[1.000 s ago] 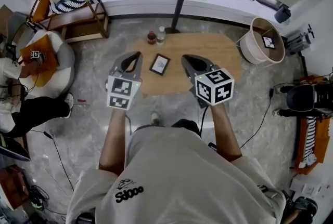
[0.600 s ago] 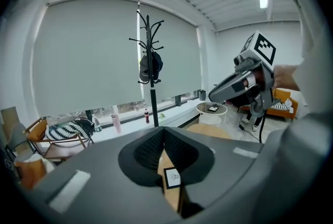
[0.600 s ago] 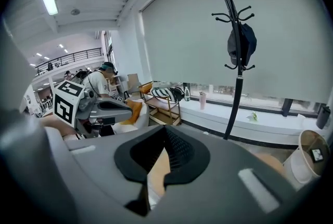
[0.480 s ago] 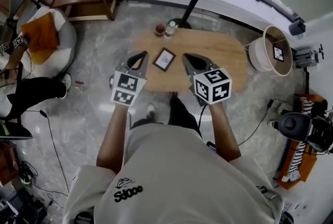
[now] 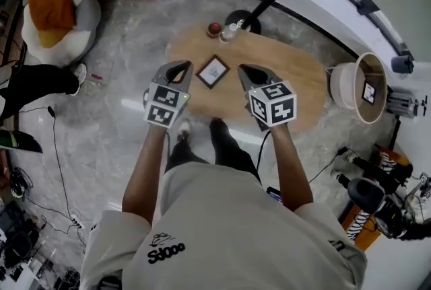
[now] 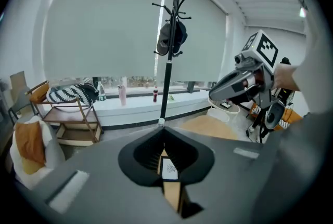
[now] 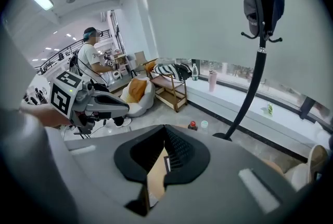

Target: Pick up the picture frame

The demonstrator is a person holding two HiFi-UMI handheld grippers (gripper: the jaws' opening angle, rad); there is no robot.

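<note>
The picture frame [image 5: 213,71] is on the oval wooden table [image 5: 303,80], in its left half about midway between the far and near edges. It seems to lie flat, with its corners turned diagonally to the table's long edges. The left gripper [image 5: 180,67] hangs over the table's left end, just left of the frame, and the right gripper [image 5: 246,71] is over the middle, just right of it. The frame sits between the two tips and touches neither. Each gripper carries its marker cube [image 5: 273,103] nearer the person, out past the table's near edge. In the left gripper view the jaws are pressed together with nothing between them; the dark-edged frame with its white picture shows through the gap below them (beyond the pads, not in them). The right gripper view shows the same: jaws together and empty, with wood and one edge of the frame visible below. At the table's far edge, towards the left end, a red-capped jar [image 5: 214,29] and a clear bottle [image 5: 231,31] stand side by side. The round base of a black coat stand [image 5: 240,19] rests on the floor just behind them. Off the table's right end stands a pale round basket [image 5: 345,87].
</note>
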